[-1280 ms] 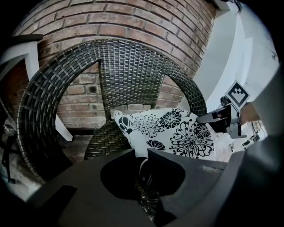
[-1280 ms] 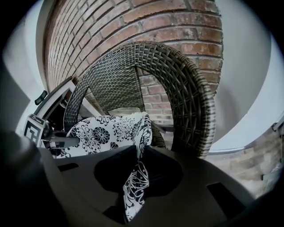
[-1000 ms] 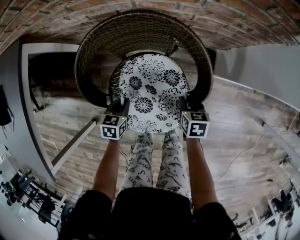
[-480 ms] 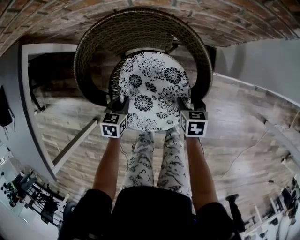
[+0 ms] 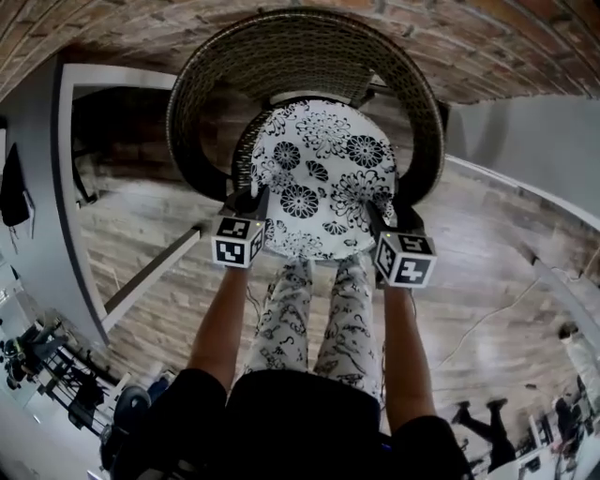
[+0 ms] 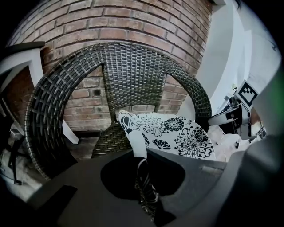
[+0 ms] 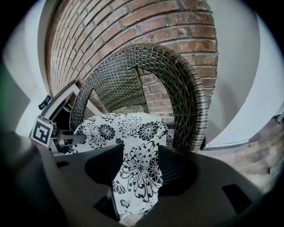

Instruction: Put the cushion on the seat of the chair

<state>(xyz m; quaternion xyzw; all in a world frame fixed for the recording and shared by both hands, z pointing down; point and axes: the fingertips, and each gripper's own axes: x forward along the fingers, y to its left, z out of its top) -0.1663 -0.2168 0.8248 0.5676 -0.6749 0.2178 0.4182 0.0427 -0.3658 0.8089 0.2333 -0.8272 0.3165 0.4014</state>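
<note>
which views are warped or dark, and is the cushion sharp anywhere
Head view: strong fisheye, the brick wall and floor curve; cushion sharp, evenly lit. Left gripper view: black corners, dim foreground, the cushion's near edge in shadow; chair crisp. Right gripper view: same round vignette, the cushion's flowers bright and clear, nearest fabric slightly soft.

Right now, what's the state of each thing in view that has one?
cushion: lying across the chair seat, near edge at both grippers, left corner pulled up.
chair: upright, seat mostly covered by the cushion.
left gripper: shut on the cushion's edge.
right gripper: open; jaws have just been opening, cushion's corner loose between them.
</note>
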